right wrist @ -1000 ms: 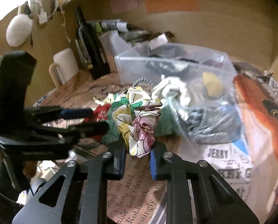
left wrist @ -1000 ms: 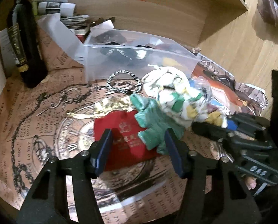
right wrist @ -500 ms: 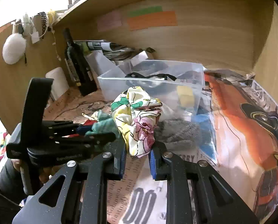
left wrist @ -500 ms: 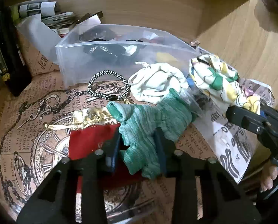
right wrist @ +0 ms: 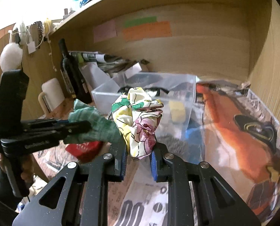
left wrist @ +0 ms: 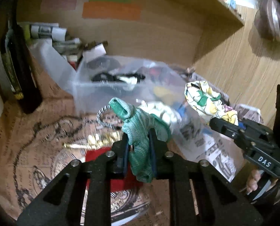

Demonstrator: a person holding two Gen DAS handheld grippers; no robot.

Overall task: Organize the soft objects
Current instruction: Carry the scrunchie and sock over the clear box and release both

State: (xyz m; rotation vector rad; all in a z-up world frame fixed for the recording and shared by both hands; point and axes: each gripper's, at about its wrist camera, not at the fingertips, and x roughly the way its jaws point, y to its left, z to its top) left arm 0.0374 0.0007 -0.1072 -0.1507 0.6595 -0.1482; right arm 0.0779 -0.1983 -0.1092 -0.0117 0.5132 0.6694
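Left wrist view first, biggest stuff down to smallest. Bench (left wrist: pixel 17 131) is covered in printed paper with a clock-and-chain pattern, with wooden walls behind and to the right. Toward the back sits a clear plastic bin (left wrist: pixel 102 92) with dark odds and ends inside (too blurry to name them), and a dark bottle (left wrist: pixel 17 71) stands upright at the far left, well apart from the bin.

On to the grippers. Left gripper (left wrist: pixel 139 156) is narrowed right down, its blue pads pinching a green knitted sock (left wrist: pixel 138 131). The sock is off the bench, its cuff poking up above the jaws and the rest drooping below them. Under it on the bench lies a flat red pouch (left wrist: pixel 96 156), with something gold and shiny (left wrist: pixel 94 141) just beside that.

From the right wrist view, the right gripper (right wrist: pixel 138 162) is also closed to a narrow gap, clamped on a floral fabric scrunchie (right wrist: pixel 138 124) (white, yellow, green and pink). It's held up in the air in front of the bin, bunched above the fingers. The same view shows the left gripper coming in from the left, the sock nearly touching the scrunchie. A white mug (right wrist: pixel 51 94) sits near the bottle.
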